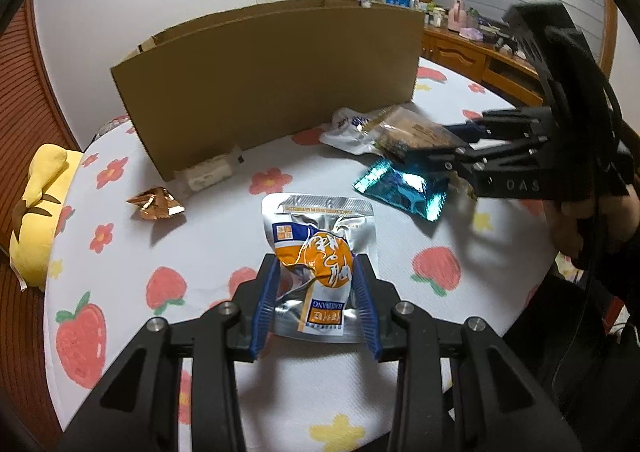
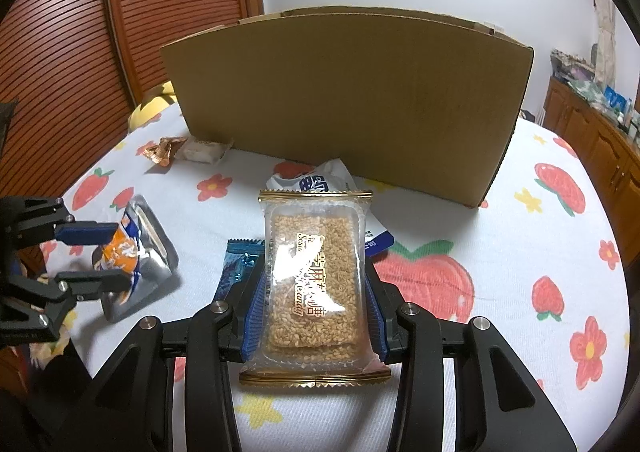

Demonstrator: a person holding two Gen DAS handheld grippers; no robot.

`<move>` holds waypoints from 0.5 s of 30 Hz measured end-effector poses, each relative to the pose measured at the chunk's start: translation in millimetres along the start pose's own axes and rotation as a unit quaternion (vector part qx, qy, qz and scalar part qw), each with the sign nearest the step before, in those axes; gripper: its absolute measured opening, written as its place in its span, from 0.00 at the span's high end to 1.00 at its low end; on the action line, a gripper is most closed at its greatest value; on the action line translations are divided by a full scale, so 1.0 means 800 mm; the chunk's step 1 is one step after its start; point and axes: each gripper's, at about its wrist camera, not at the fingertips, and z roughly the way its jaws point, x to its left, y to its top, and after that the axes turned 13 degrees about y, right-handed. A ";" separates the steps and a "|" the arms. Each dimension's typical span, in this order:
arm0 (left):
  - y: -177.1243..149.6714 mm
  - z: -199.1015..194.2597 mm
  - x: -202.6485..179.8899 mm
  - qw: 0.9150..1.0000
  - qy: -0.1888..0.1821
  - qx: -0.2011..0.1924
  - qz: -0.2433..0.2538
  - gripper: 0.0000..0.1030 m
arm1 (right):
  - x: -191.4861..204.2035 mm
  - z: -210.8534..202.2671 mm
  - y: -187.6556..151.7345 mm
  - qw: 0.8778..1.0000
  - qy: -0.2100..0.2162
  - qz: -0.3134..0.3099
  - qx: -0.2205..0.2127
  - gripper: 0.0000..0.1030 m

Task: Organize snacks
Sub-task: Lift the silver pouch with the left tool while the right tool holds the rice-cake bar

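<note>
A silver and orange snack pouch (image 1: pixel 316 220) lies on the strawberry-print cloth (image 1: pixel 120 252), and my left gripper (image 1: pixel 316 266) is shut on its near half, crumpling it. From the right wrist view the same pouch (image 2: pixel 152 248) sits between the left gripper's (image 2: pixel 120 252) blue pads. My right gripper (image 2: pixel 314 276) is shut on a clear pack of sesame candy (image 2: pixel 316 252), held above the cloth. Seen from the left, the right gripper (image 1: pixel 436 146) and the sesame pack (image 1: pixel 412 132) hang at the right. A tall open cardboard box (image 1: pixel 272 80) (image 2: pixel 352 100) stands behind.
A teal packet (image 1: pixel 404 188) (image 2: pixel 236 260) and a white-blue pouch (image 1: pixel 344 128) (image 2: pixel 316 180) lie under the sesame pack. A copper wrapper (image 1: pixel 156 202) and a white wrapped candy (image 1: pixel 208 176) rest by the box's left corner. A yellow plush (image 1: pixel 40 212) sits far left.
</note>
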 end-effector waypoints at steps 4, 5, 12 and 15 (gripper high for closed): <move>0.009 -0.004 0.012 1.000 0.004 -0.008 -0.015 0.66 | 0.000 -0.005 -0.001 1.000 -0.004 0.000 -0.010 0.59; 0.011 -0.004 0.015 1.000 0.003 -0.010 -0.019 0.66 | 0.000 -0.006 -0.001 1.000 -0.005 -0.001 -0.013 0.59; 0.026 -0.011 0.029 0.999 0.004 -0.028 -0.042 0.66 | 0.001 -0.014 -0.002 0.999 -0.011 -0.002 -0.033 0.59; 0.037 -0.019 0.032 0.998 0.004 -0.042 -0.049 0.66 | 0.003 -0.020 -0.003 0.999 -0.017 -0.006 -0.048 0.59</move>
